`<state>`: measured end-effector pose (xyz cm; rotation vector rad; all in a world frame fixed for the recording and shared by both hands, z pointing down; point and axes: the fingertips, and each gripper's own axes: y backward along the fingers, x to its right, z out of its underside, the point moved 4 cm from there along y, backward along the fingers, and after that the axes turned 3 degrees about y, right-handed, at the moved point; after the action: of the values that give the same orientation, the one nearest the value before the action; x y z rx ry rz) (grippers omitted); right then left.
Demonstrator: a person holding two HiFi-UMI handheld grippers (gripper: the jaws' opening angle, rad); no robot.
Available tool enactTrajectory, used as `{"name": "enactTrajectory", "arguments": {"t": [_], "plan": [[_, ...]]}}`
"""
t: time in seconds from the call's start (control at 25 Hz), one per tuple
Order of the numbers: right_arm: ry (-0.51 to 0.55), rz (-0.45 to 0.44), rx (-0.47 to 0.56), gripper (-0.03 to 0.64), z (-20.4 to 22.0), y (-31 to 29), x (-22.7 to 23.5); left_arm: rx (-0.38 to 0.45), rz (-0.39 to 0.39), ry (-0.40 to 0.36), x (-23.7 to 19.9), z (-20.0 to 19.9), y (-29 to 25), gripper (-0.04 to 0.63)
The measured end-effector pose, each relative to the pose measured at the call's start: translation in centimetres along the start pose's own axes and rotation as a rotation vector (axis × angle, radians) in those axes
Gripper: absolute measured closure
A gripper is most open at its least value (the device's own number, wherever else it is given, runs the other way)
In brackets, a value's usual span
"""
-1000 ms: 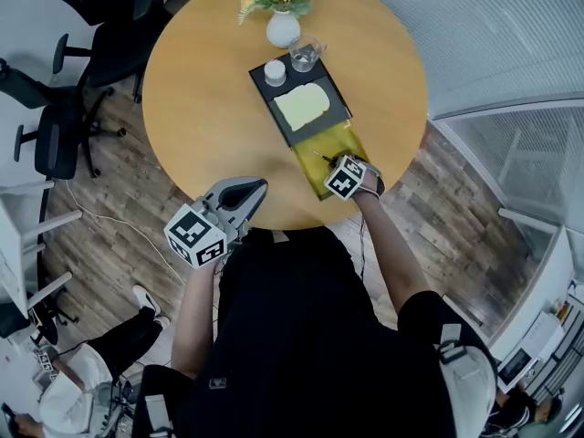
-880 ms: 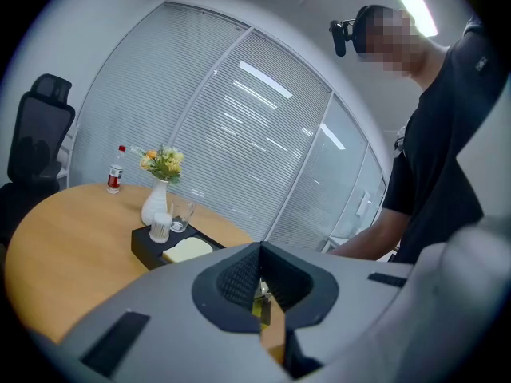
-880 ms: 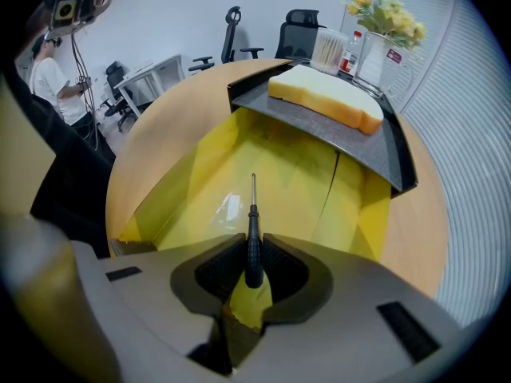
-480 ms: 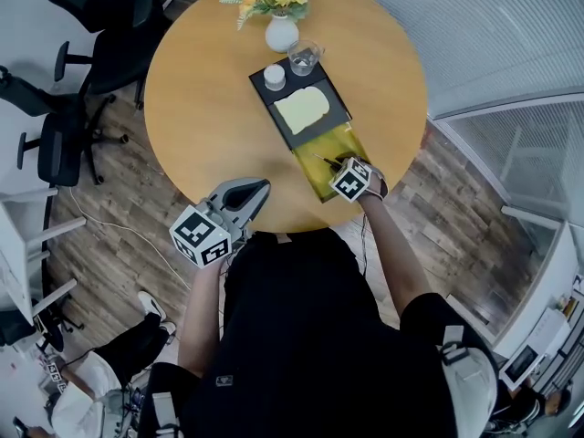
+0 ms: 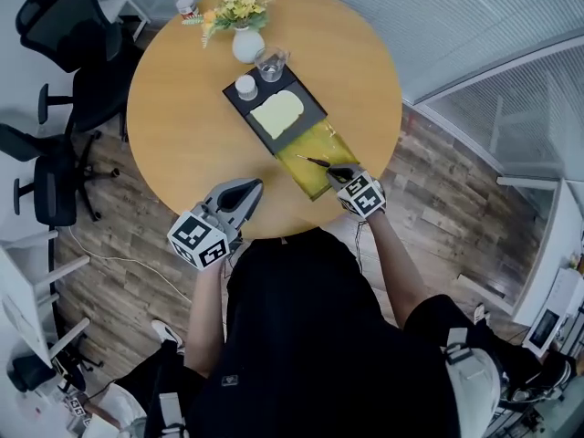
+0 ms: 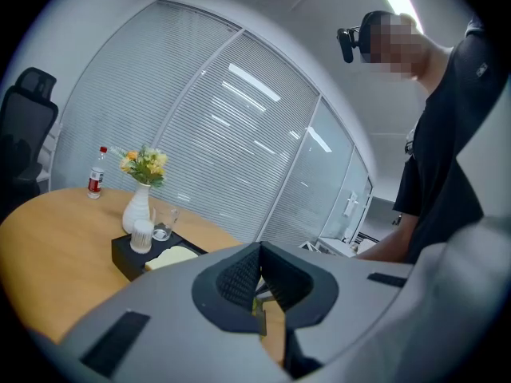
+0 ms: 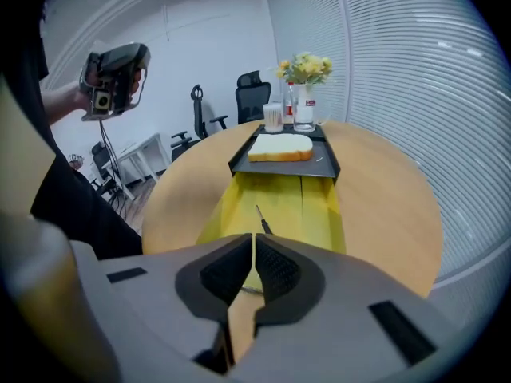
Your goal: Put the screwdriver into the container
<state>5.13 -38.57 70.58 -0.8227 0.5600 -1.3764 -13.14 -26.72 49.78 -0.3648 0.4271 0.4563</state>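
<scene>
Now that the right gripper (image 5: 340, 172) has drawn back toward the near end of the shallow yellow container (image 5: 310, 180), more of the slim dark screwdriver (image 5: 313, 161) shows than half a second ago.

Its jaws are pressed together with nothing seen between them. The screwdriver lies on the container's floor just ahead of the tips, its near end hidden behind them, so whether they touch cannot be told. Right at the container's far end, a black rectangular tray (image 7: 323, 166) carries a pale yellow bread-shaped slice (image 7: 279, 148), a small white cup (image 5: 245, 86) and a clear glass (image 5: 270, 63). The left gripper (image 5: 255, 187), also clenched and empty, hangs by the near edge of the round wooden desk (image 5: 182, 117), well apart from the container, much as before.
</scene>
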Motion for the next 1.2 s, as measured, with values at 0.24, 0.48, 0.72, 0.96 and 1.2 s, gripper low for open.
{"name": "enactTrajectory", "arguments": {"t": [0.24,0.48,0.72,0.96,1.2], "plan": [[-0.094,0.134,0.045,0.604,0.2,6.0,-1.2,-0.081,0.098,-0.041,0.6,1.3,-0.3,0.592],[-0.153,0.203,0.151,0.604,0.1,10.7,-3.6,-0.133,0.196,-0.086,1.8,1.9,-0.5,0.592],[-0.213,0.304,0.238,0.604,0.0,12.9,-6.2,-0.136,0.281,-0.099,2.1,2.2,-0.5,0.592],[-0.227,0.357,0.301,0.604,-0.5,13.4,-9.4,-0.161,0.334,-0.124,3.0,3.2,0.5,0.592],[-0.186,0.343,0.319,0.603,-0.4,13.8,-11.9,-0.180,0.362,-0.136,3.4,3.8,1.3,0.592]]}}
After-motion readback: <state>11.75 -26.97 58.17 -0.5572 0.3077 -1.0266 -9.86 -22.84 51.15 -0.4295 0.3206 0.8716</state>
